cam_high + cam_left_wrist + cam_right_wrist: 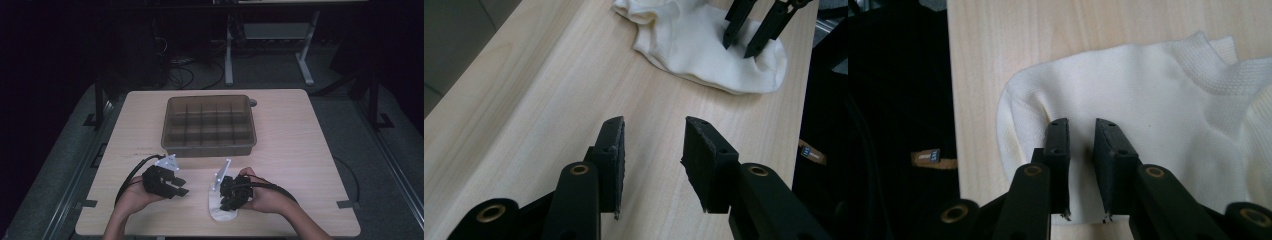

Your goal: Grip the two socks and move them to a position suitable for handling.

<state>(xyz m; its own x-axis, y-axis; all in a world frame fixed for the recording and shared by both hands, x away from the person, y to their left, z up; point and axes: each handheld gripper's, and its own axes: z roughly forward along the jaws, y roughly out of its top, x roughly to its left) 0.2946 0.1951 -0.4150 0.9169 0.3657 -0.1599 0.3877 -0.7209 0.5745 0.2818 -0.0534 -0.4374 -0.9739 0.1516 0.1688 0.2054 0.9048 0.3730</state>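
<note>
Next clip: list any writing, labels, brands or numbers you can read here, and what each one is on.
No text can be read in any of the pictures.
A small tan tag on dark fabric past the table edge carries tiny dark marks, too small and blurred to read; it also shows in the left gripper view.
The white sock, the brown divided box and the table bear no print that shows.

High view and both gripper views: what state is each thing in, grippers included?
White fabric sock: lying flat near the table's front edge, cuff end bunched.
Brown translucent plastic divided box: lid-less, standing flat, compartments look empty.
Left gripper: jaws apart over bare wood, holding nothing.
Right gripper: jaws narrowly apart, tips down on the sock; pinch of fabric unclear.
Light wooden table: bearing the box and sock.
</note>
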